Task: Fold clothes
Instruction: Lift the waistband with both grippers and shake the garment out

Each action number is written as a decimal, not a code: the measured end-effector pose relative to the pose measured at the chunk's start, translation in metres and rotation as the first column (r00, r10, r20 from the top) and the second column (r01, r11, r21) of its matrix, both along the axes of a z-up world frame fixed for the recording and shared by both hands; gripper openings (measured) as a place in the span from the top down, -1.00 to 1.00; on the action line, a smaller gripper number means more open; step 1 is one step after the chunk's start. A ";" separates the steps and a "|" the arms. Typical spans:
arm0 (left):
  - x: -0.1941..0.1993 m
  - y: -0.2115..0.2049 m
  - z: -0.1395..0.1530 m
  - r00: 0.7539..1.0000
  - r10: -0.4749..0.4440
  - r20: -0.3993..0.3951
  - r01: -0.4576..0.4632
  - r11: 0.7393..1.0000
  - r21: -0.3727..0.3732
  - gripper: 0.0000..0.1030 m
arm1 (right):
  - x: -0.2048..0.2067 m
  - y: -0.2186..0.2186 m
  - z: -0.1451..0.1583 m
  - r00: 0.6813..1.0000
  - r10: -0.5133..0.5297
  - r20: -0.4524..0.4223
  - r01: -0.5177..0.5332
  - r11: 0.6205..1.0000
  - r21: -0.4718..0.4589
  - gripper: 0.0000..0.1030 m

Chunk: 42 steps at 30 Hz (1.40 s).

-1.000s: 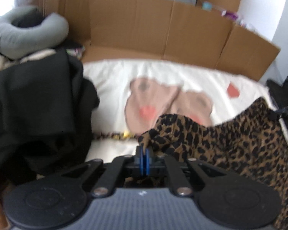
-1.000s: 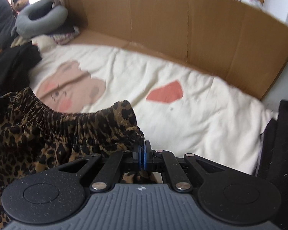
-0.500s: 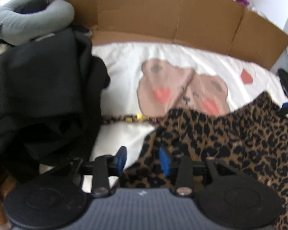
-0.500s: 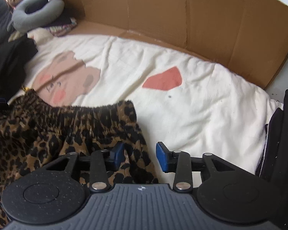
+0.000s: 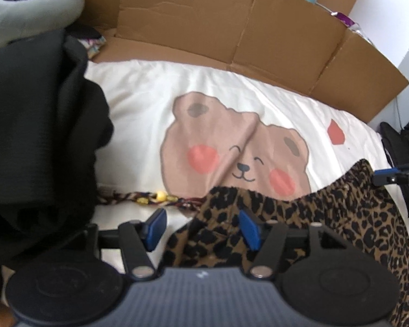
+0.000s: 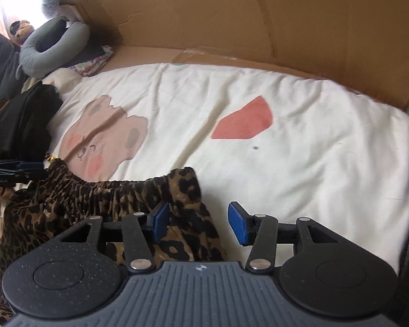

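At the near edge of the bed cover (image 5: 139,92), the leopard-print garment (image 5: 340,218) lies spread with its gathered waistband (image 6: 117,185) facing the cardboard wall (image 5: 231,27); the left gripper (image 5: 203,227) and right gripper (image 6: 197,222) each stand over one waistband corner, jaws opening, cloth lying loose between the blue pads and unpressed. Beyond lie the bear print (image 5: 231,152) and, toward the left edge, a black clothes pile (image 5: 35,136). Risk: the released waistband may bunch or slip, because gathered elastic contracts, spoiling the fold line.
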<state>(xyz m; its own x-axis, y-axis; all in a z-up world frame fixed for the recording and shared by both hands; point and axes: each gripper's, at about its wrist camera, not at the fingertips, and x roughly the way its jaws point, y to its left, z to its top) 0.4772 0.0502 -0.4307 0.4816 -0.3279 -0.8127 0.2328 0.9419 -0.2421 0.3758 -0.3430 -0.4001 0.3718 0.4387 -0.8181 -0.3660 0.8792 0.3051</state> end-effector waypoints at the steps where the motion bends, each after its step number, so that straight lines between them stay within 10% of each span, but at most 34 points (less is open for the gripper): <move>1: -0.001 -0.001 -0.001 1.000 -0.010 0.000 0.010 1.000 0.003 -0.21 | 0.001 0.002 -0.002 1.000 0.011 -0.005 -0.011 1.000 0.003 -0.14; 8: -0.003 -0.004 -0.014 0.999 -0.043 -0.030 0.044 0.999 0.024 -0.17 | 0.003 0.012 -0.021 0.998 0.051 -0.042 -0.051 0.999 -0.001 -0.09; 16: -0.004 -0.013 -0.015 0.993 -0.098 -0.060 0.102 0.992 0.068 0.04 | -0.001 0.015 -0.022 0.994 0.103 -0.037 -0.105 0.993 -0.060 0.75; 23: -0.018 -0.023 -0.009 0.982 -0.179 -0.066 0.187 0.971 0.146 0.74 | -0.004 0.013 -0.010 0.993 0.119 0.007 -0.117 0.986 -0.119 0.82; 42: -0.001 -0.040 0.051 0.970 -0.120 0.209 0.054 0.953 0.299 0.82 | 0.013 0.034 0.040 0.969 0.095 0.229 -0.048 0.978 -0.202 0.82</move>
